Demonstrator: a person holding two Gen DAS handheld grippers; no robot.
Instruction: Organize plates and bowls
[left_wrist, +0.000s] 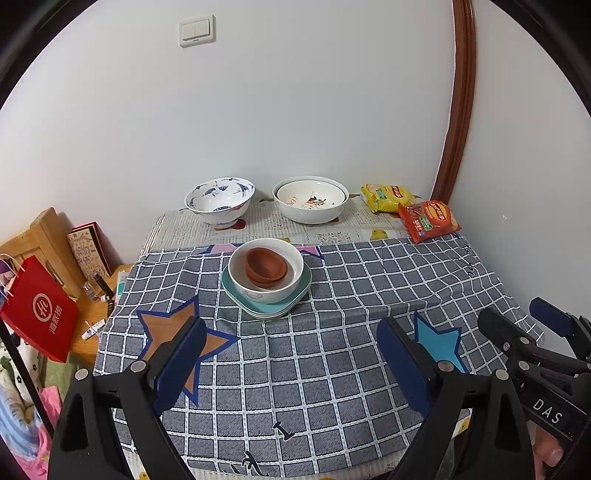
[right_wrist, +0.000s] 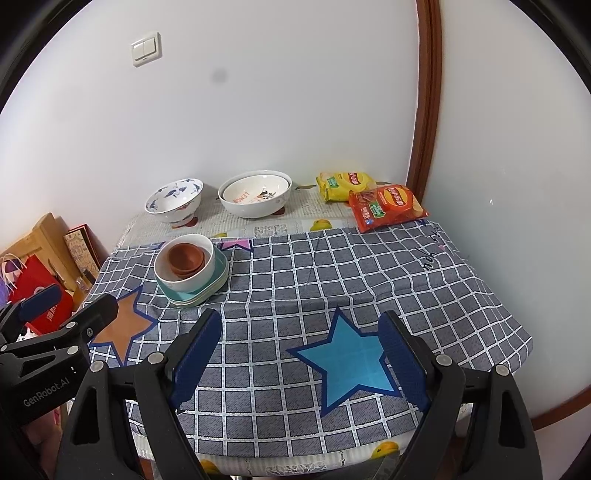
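Left wrist view: the left claw (left_wrist: 291, 363) stands wide and empty above the checked cloth (left_wrist: 332, 369). On the bench, brown bowls (left_wrist: 266, 267) nest in a white bowl (left_wrist: 266, 269) on stacked plates (left_wrist: 266, 301).

Right wrist view: the right claw (right_wrist: 301, 363) is likewise wide and empty. The blue-patterned bowl (right_wrist: 174, 201) and large white bowl (right_wrist: 255, 199) sit apart at the back; nesting them likely comes next.

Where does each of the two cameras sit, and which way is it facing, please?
Left wrist: on the left gripper, angled down at the table; open jaws, right gripper at right edge.
Right wrist: on the right gripper, same downward aim; open jaws, left gripper at left edge.
Shared: brown bowls in a white bowl on teal plates, two chip bags.
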